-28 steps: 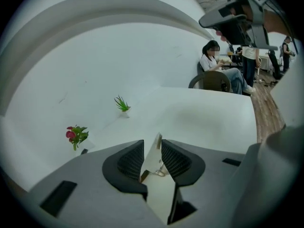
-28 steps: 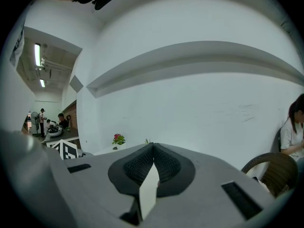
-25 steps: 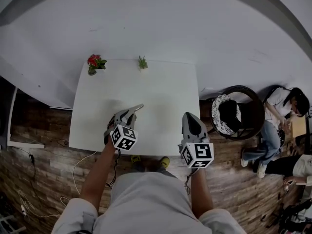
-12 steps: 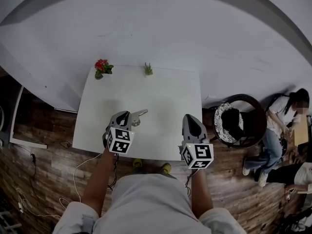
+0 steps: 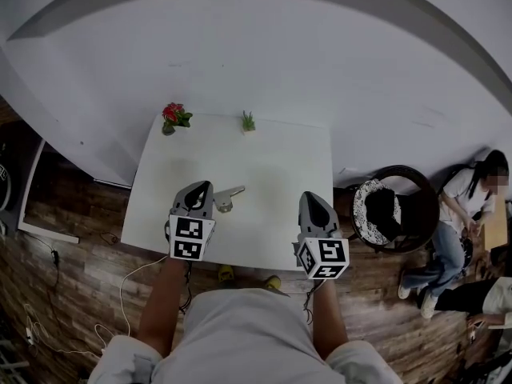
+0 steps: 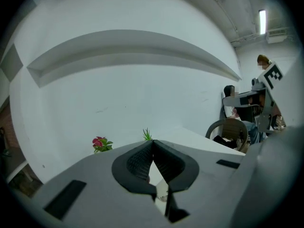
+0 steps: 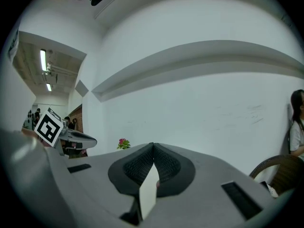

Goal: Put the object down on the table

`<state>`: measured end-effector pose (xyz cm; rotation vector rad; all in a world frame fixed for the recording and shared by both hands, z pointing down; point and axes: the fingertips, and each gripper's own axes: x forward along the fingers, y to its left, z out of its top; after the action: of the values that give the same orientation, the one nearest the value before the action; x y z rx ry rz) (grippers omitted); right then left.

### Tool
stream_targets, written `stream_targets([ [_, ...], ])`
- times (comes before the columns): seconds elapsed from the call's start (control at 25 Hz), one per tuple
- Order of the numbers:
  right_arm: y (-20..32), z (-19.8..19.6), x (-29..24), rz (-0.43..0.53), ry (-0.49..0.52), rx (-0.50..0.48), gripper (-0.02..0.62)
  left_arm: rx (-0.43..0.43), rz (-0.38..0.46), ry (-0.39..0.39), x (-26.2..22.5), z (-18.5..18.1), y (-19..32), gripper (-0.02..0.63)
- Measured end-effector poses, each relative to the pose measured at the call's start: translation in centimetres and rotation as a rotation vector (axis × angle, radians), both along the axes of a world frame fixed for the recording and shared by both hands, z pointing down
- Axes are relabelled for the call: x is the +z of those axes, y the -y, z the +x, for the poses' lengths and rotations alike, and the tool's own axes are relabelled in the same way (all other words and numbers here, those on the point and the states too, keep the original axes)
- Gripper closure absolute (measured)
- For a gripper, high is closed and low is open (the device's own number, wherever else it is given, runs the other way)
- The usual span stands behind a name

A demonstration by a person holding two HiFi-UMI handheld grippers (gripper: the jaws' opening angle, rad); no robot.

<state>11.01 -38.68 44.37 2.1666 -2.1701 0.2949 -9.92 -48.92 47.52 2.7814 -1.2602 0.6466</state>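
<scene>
While the left gripper (image 5: 201, 189) sits over the near-left part of the table (image 5: 272, 162), its jaws are fully closed. In the left gripper view the pads meet tip to tip w/ nothing clamped between them. A tiny shiny bit shows thru the gap below the pads, too small to ID.

Task item: small silvery metal object (image 5: 227, 198) lies on the tabletop just right of the left gripper's nose, not gripped by anything. Can't tell from the head view if it touches the gripper body.

The right gripper (image 5: 315, 202) is over the near-right edge of the table, well apart from the object. Its jaws are also closed, w/ pads touching at the tip and empty. Only a pale wedge of bkgd shows under them.

Marker cube on each gripper faces up toward the head cam, and the person's forearms run back from both.

Rest of scene:
- red flower (image 5: 174, 116) at the far-left corner of the table
- small green plant (image 5: 249, 122) approx mid far edge, apart from the flower
- white wall (image 5: 264, 46) behind the table
- round chair (image 5: 398, 208) to the right of the table w/ sth dark on the seat
- seated person (image 5: 468, 206) just beyond the chair
- wood floor (image 5: 72, 238) left of and below the table
</scene>
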Motion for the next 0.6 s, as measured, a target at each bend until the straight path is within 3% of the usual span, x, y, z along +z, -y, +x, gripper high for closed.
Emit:
stream_targets([
  [0.6,0.0,0.8,-0.4,0.005,-0.018,-0.016,0.588,-0.074,0.024,-0.146,-3.7,-2.3,-0.9,0.588],
])
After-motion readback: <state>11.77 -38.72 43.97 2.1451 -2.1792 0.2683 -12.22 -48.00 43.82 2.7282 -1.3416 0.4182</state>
